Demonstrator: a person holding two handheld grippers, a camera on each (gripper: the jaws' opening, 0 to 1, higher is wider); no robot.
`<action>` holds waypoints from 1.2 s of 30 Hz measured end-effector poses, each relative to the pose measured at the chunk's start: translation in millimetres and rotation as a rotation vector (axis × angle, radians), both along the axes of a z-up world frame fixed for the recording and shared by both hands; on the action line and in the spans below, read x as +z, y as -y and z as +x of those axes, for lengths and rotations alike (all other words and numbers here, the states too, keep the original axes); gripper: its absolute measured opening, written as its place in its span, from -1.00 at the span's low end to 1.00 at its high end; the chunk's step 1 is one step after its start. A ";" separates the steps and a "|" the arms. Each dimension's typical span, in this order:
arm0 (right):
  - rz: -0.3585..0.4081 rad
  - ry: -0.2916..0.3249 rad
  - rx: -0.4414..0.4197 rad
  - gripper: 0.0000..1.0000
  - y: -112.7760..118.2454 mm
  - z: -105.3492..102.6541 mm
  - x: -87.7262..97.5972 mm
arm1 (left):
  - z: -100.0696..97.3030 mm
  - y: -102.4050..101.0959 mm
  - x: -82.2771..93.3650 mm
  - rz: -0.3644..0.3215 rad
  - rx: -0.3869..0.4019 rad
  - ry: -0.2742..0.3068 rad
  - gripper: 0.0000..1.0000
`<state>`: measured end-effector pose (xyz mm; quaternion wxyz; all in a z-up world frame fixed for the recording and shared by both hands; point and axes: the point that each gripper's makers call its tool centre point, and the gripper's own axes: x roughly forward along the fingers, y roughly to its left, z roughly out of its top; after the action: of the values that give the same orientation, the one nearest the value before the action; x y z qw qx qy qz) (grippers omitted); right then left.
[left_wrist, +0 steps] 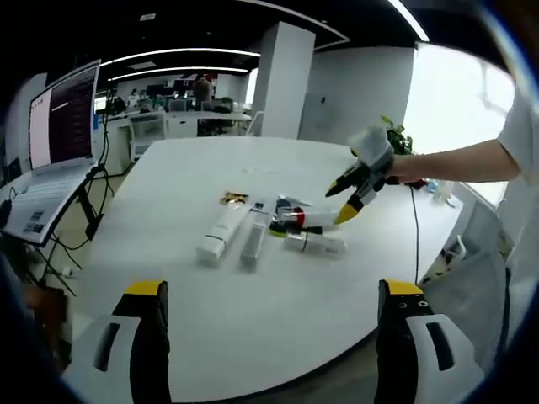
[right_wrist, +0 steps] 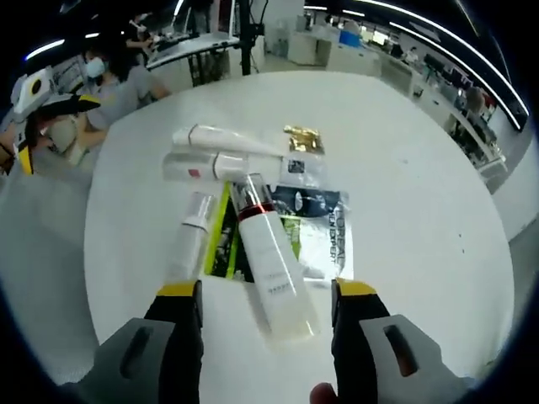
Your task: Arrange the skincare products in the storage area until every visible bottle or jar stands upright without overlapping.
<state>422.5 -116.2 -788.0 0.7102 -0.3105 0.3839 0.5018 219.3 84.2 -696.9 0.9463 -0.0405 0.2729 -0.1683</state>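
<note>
While your right gripper point(right_wrist: 266, 316) hangs with jaws spread over the lying bottle point(right_wrist: 271, 261), your left gripper point(left_wrist: 275, 324) waits open at the desk's point(left_wrist: 253, 320) near edge; tubes point(right_wrist: 221, 151) and packets point(right_wrist: 316, 223), maybe sachets, lie mid-desk.

A wide white worktop point(left_wrist: 253, 311) with a rounded edge stands in an open office. A thick white pillar point(left_wrist: 282, 80) rises behind it, under curved strip lights point(left_wrist: 181, 55) on a dark ceiling. Bright windows point(left_wrist: 455, 109) line one side, with a leafy plant point(left_wrist: 396, 135) nearby. A laptop point(left_wrist: 50, 143) sits on a stand; desks point(left_wrist: 181, 122) fill the far end.
</note>
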 end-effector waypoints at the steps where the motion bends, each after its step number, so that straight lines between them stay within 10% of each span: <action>1: -0.007 -0.002 0.007 0.21 -1.0 0.5 -2.2 | 0.2 -0.1 0.2 -0.003 0.003 0.000 0.93; 36: -0.170 -0.048 0.185 -0.37 -31.4 14.4 -42.9 | 0.7 -1.3 -0.9 -0.015 0.017 -0.019 0.92</action>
<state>436.9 -84.8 -830.8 0.6227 -0.3914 0.4119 0.5379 220.0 85.5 -697.8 0.9447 -0.0516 0.2804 -0.1621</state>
